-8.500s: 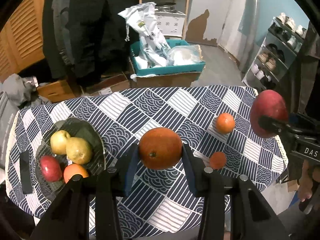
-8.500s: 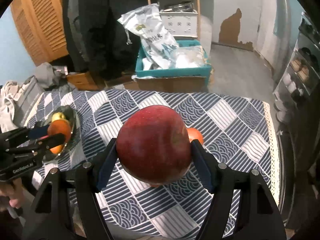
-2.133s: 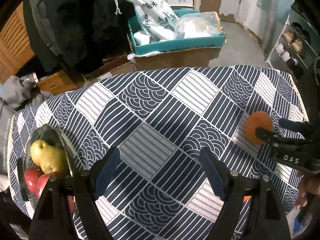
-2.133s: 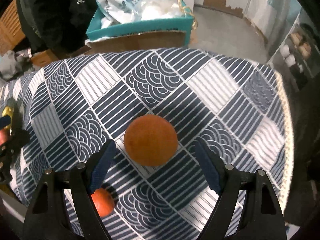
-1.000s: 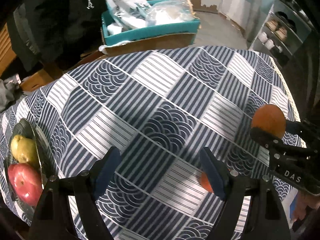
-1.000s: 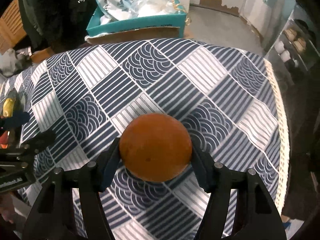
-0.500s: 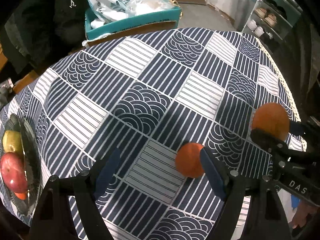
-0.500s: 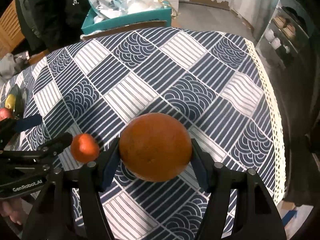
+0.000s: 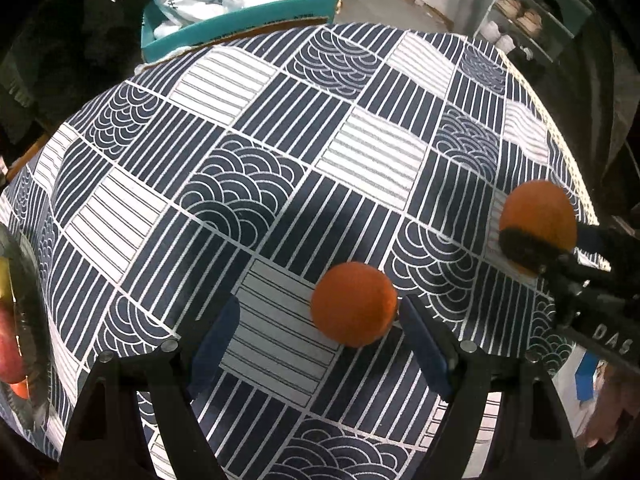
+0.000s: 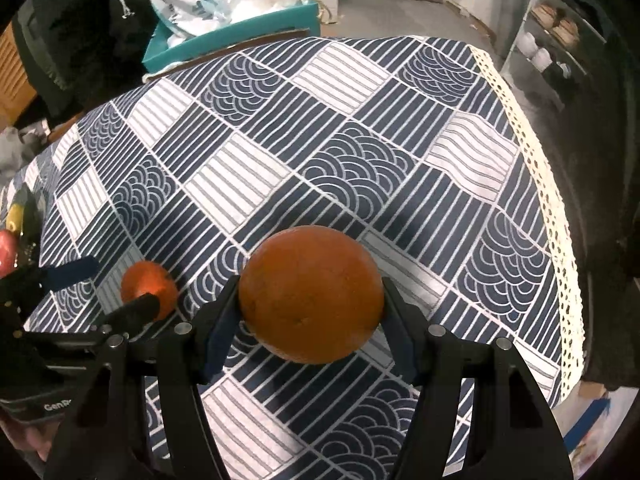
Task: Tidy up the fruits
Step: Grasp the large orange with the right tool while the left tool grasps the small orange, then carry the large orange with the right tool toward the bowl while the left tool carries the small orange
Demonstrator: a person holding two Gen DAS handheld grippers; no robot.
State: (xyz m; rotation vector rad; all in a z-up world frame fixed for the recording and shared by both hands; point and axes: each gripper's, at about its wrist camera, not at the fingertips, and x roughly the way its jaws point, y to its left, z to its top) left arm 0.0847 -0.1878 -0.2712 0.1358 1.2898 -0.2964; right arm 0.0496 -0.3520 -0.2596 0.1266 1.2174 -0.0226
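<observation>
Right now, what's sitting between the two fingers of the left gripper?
In the left wrist view, the small orange lies on the tablecloth between the open left gripper fingers, close to its right finger, with bare cloth toward its left finger.

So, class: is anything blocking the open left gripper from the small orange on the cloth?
Nothing visible. The small orange sits on the cloth between the open fingers of the left gripper, close to the right-hand finger.
</observation>
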